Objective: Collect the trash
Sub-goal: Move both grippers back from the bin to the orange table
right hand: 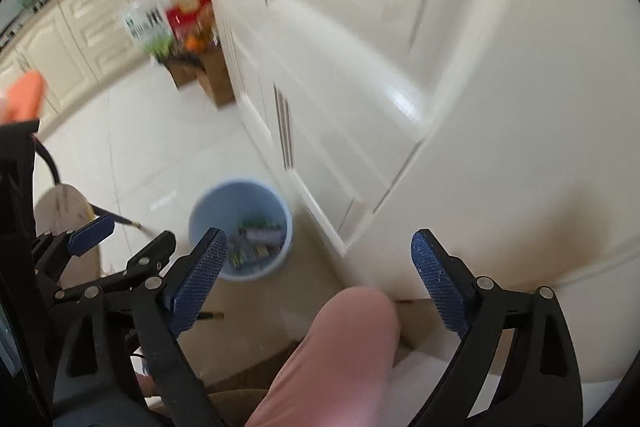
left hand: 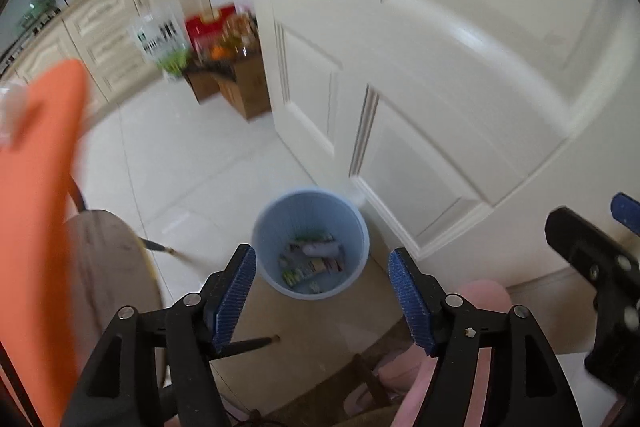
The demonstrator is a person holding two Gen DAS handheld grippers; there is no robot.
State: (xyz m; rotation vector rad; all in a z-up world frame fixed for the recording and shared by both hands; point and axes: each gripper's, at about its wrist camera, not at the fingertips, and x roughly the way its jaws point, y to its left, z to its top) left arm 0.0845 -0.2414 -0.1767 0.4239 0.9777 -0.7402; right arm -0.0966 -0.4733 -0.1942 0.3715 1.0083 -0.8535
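Nearest to us, the left tool (left hand: pixel 322 291) and the right tool (right hand: pixel 318 281) both stand wide open and hold nothing. Beyond them the blue trash bin (left hand: pixel 266 227) stands on the floor (left hand: pixel 200 155), just beside the white door (left hand: pixel 440 67), with wrappers (left hand: pixel 312 263) inside.

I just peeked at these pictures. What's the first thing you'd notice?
The light blue wastebasket on the pale floor beside the white panelled door, with crumpled wrappers lying in its bottom. Both claws hang open and empty above it, the left claw nearly over the rim. On the left, a bright orange chair back fills the edge.
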